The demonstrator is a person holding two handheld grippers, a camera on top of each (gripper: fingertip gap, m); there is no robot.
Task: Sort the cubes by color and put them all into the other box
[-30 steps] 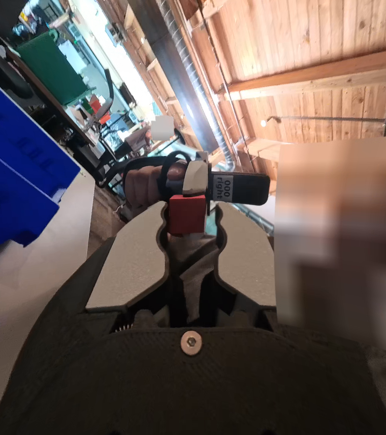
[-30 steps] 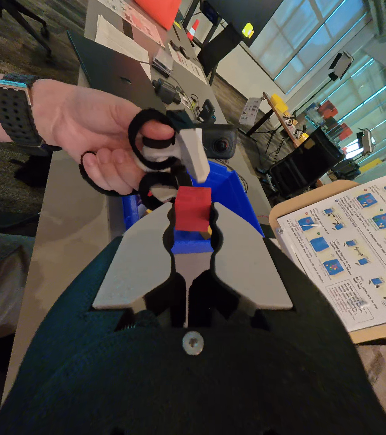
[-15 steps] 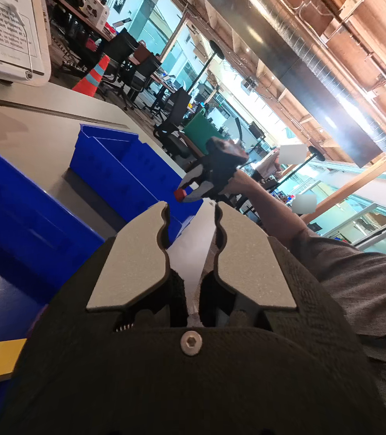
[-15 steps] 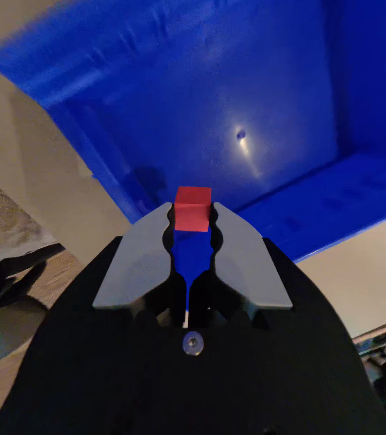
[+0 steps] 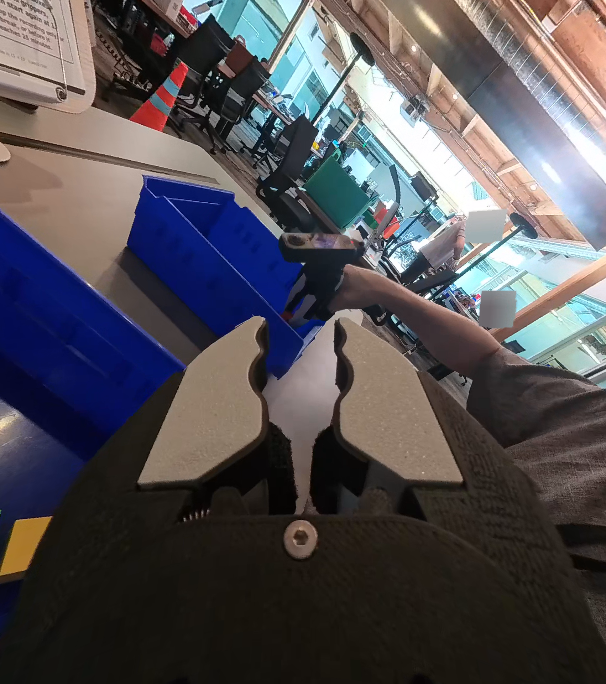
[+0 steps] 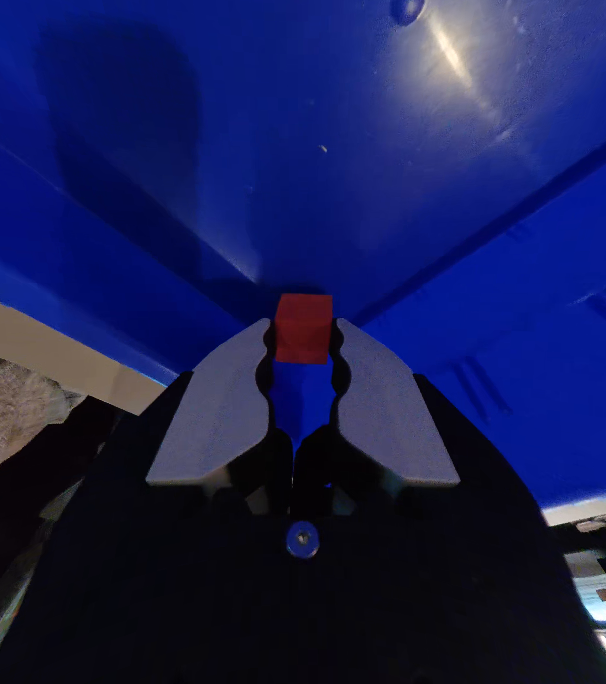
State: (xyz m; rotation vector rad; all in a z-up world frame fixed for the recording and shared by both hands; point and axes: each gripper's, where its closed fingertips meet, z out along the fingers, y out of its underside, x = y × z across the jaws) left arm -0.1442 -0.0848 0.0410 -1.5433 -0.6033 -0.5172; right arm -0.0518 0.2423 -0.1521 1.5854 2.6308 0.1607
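Now deeper in blue bin [image 6: 442,185], right claw [image 6: 303,325] pinching red cube [image 6: 303,327], axis n/a; left claw [image 5: 299,325] spread.

The left gripper [image 5: 299,329] has its jaws parted, holding nothing. At its 12 o'clock, the right gripper [image 6: 303,325] points down, jaws clamped, on a bare forearm [image 5: 423,318].

A cube [image 6: 303,329] is sitting between the right gripper's [image 6: 303,325] fingers, inside a bin [image 6: 294,148]. Another bin [image 5: 53,333] is lying left of the left gripper [image 5: 299,329].
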